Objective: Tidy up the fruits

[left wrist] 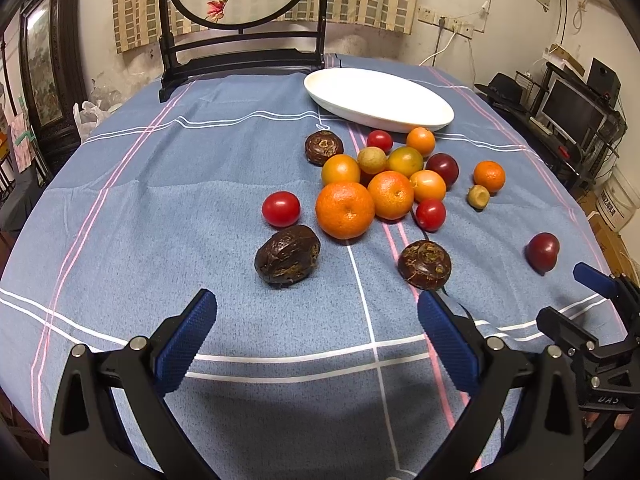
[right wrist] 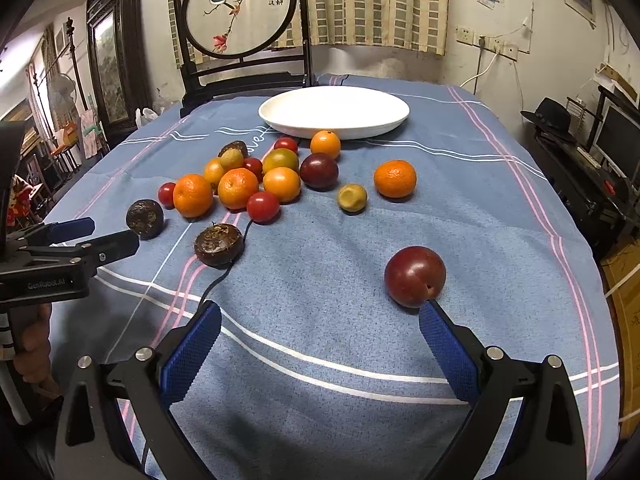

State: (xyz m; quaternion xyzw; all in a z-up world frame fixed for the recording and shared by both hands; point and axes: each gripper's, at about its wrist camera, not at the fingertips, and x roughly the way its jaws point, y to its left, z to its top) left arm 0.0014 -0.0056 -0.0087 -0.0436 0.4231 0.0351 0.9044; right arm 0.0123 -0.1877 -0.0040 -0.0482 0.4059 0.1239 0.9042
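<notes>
I hold both hand-held grippers, left (left wrist: 316, 320) and right (right wrist: 320, 332), agape, empty; plum (right wrist: 415, 276) at 1 o'clock, nearest pick; plate (right wrist: 334, 111) at 12 awaits fruit.

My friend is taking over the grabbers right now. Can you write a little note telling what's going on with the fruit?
Left gripper: open, empty, hovering near a dark wrinkled fruit.
Right gripper: open, empty, its right finger close to a lone plum.
White plate: at the far end of the table, nothing in it.
Fruit: all on the blue cloth; oranges and small red tomatoes clustered in front of the plate, others scattered.
Done: nothing sorted yet.
Left: probably moving every piece onto the plate; the plum looks the easiest start.
</notes>
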